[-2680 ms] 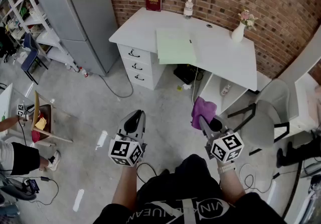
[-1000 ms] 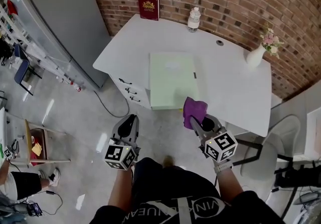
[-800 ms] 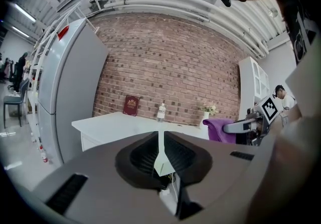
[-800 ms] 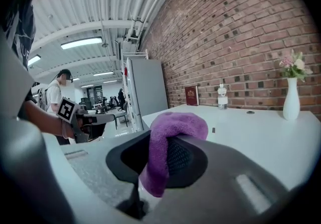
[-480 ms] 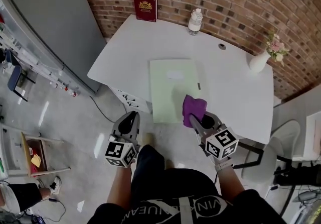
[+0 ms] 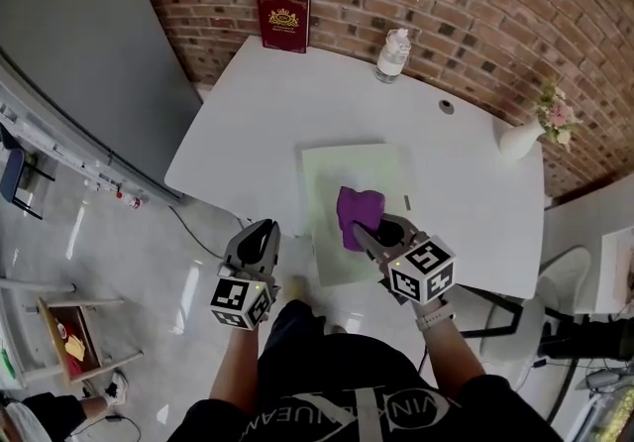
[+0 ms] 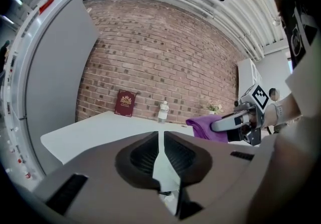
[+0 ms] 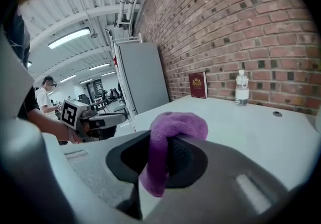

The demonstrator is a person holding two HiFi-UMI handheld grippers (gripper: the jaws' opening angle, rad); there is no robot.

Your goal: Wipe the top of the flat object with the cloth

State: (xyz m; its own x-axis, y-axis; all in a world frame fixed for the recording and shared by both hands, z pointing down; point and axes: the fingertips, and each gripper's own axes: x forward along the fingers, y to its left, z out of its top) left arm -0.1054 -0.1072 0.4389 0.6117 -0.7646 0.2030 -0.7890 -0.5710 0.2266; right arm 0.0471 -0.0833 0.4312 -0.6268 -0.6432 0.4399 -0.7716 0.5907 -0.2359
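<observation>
A pale green flat sheet (image 6: 365, 170) lies on the white desk (image 6: 248, 133), reaching its near edge. My right gripper (image 6: 363, 233) is shut on a purple cloth (image 6: 359, 213), which hangs over the near half of the sheet; whether it touches I cannot tell. In the right gripper view the cloth (image 8: 173, 126) bulges out between the jaws of the right gripper (image 8: 161, 143). My left gripper (image 6: 265, 229) hovers just off the desk's near edge, left of the sheet. In its own view the left gripper (image 7: 160, 140) is shut with nothing in it, and the cloth (image 7: 203, 128) shows to the right.
At the desk's back edge by the brick wall stand a red book (image 6: 282, 21), a water bottle (image 6: 393, 55) and a white vase with flowers (image 6: 522, 136). A grey cabinet (image 6: 79, 54) stands at the left. A chair (image 6: 570, 281) sits at the right.
Both grippers have moved forward toward the desk. The purple cloth went from the sheet's near edge to over its near half. The left gripper stays shut and empty.
</observation>
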